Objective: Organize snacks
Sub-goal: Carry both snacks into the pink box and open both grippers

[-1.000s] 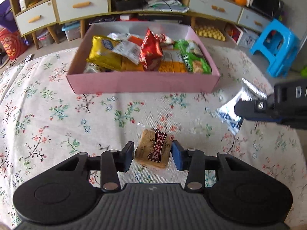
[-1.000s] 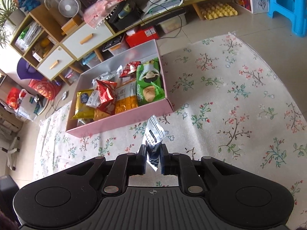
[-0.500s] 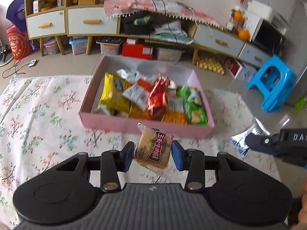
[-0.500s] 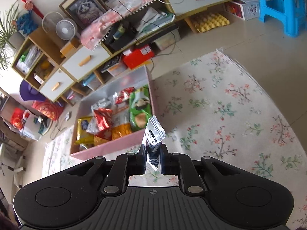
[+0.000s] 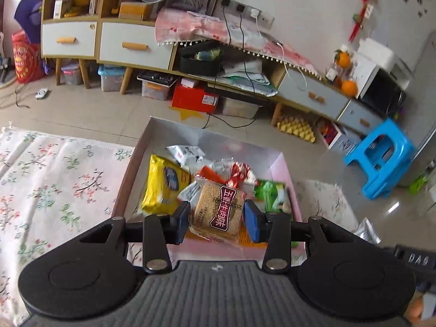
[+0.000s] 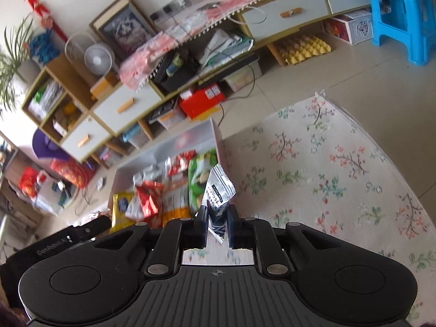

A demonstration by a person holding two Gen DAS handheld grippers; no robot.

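Item: snack sorting, delivery step in hand, both hands loaded. L gripper (image 5: 216, 222) is holding a brown cracker pack (image 5: 218, 212) w/ a red label, blue pads pressing its two short sides, jaws roughly a third open around it; pack is hanging above the near end of the pink box (image 5: 128, 174), over the snacks already inside, not touching them as far as can be judged. Pack's long axis is running approx 11-to-5 o'clock in the L wrist view, label face up toward the camera, top edge pointing at 11. R gripper (image 6: 216, 224) is pinching a silver-and-navy bar wrapper (image 6: 218, 193), jaws closed as far as they go on its lower end; wrapper is standing up out of the pads, long axis approx 6-to-12, crimped free end tipping toward 1 o'clock. It is hanging near the box's R wall, by the green bag (image 6: 200, 179); whether over the box or over the floral cloth (image 6: 340, 169) cannot be told. Box contents incl. a yellow bag (image 5: 163, 182) at 10 o'clock of the cracker pack. Next move, as judged: lower the L pack into a gap, let the pads part, then bring the R wrapper in past the wall w/o knocking the L gripper, which is showing at 8 o'clock in the R view.
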